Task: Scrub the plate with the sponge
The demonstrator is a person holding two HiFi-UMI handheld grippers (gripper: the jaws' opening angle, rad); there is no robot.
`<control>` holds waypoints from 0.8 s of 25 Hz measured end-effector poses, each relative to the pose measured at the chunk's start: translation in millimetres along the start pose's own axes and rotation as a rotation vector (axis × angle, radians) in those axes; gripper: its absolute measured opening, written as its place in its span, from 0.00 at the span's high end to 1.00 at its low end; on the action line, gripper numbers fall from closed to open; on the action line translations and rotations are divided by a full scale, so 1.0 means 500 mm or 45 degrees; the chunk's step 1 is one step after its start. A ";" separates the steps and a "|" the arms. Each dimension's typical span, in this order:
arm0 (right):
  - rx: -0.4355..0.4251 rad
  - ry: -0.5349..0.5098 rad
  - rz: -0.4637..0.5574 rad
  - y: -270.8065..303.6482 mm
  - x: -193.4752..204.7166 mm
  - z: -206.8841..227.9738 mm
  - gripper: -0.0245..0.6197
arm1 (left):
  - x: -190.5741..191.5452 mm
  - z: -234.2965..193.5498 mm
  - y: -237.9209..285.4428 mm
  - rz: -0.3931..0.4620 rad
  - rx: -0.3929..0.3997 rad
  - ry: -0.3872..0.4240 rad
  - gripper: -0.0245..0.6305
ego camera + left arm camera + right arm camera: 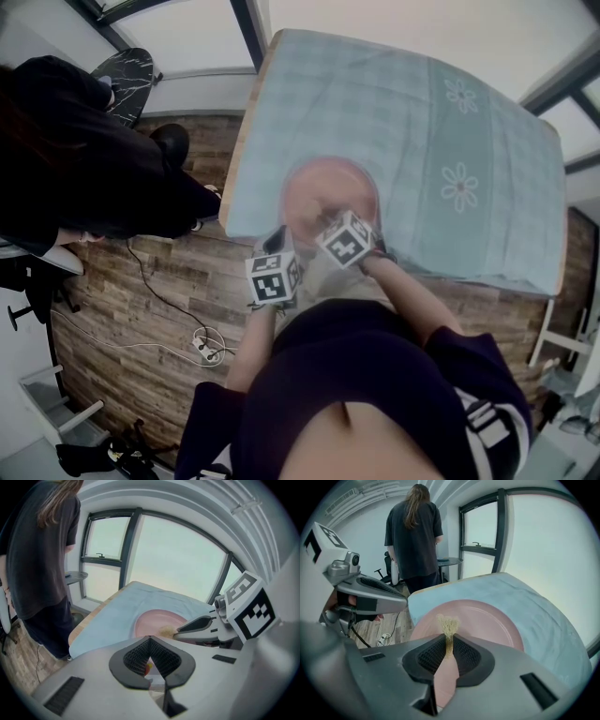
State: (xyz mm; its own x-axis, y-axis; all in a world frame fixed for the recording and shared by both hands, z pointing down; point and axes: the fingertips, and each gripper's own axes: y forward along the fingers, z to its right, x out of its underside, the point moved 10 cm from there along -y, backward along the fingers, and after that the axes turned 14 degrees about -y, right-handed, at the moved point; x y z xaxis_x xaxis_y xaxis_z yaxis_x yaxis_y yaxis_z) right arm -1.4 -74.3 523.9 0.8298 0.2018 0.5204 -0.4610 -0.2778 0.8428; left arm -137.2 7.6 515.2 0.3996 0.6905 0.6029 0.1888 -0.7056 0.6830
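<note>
A pink plate (330, 187) lies on the light blue tablecloth (422, 131) near the table's front edge. My right gripper (449, 638) is shut on a tan fibrous sponge (448, 623), whose tuft sticks out past the jaw tips over the plate (487, 620). In the left gripper view the right gripper (183, 629) holds the sponge (167, 631) at the plate's (157, 619) near rim. My left gripper (150, 641) is shut, and I see nothing held in it. It hovers at the table's front edge, left of the plate, and its body (370, 597) shows in the right gripper view.
A person in dark clothes (84, 159) stands left of the table, back turned (415, 531). A small round table (129, 77) is beyond that person. Cables and a power strip (204, 347) lie on the wooden floor. Windows line the far wall (173, 555).
</note>
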 end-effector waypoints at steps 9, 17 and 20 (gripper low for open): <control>0.138 0.076 -0.066 -0.018 0.045 0.101 0.88 | -0.021 0.014 0.035 -0.019 0.032 0.011 0.96; 0.216 0.059 -0.144 -0.018 0.069 0.165 0.88 | -0.038 0.026 0.064 -0.046 0.055 0.032 0.96; 0.227 0.044 -0.180 -0.012 0.077 0.177 0.88 | -0.045 0.028 0.070 -0.055 0.061 0.039 0.96</control>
State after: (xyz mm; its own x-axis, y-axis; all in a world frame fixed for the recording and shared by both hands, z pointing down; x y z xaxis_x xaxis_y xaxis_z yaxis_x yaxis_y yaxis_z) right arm 61.2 -148.0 526.5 0.8693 0.2819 0.4061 -0.2757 -0.4053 0.8716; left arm -126.8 -35.1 519.8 0.3623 0.7248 0.5860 0.2485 -0.6810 0.6888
